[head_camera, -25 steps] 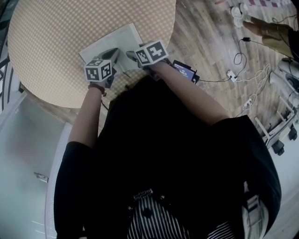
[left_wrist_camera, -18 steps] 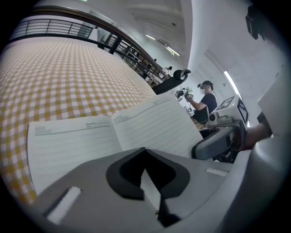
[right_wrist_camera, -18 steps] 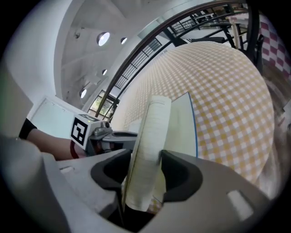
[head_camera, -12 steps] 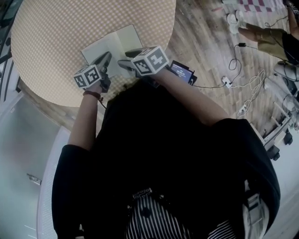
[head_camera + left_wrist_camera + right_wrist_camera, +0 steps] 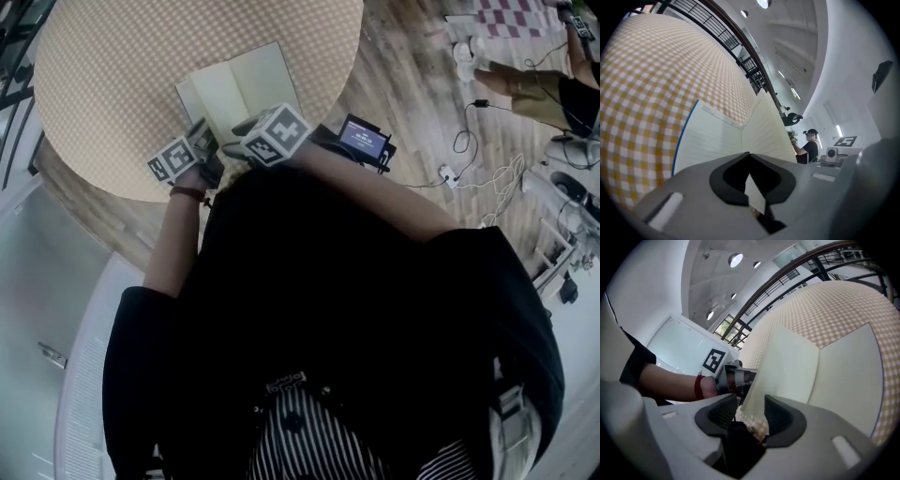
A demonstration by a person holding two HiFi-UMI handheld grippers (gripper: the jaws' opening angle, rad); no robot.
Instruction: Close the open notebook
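The notebook [image 5: 246,89] lies open at the table's [image 5: 112,75] near edge. The left gripper [image 5: 750,161] jaws clamp a lifted page [image 5: 787,362]. The right gripper [image 5: 751,401] jaws, just closing, straddle it without contact. The head view shows neither grip.

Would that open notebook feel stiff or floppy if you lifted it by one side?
Likely floppy: the raised leaf looks paper-thin along its edge, so it would probably bend. The notebook looks slim and light, so a push might slide it across the checked tablecloth.

Near edge of notebook [image 5: 242,89] unseen; print on small screen [image 5: 364,139] illegible
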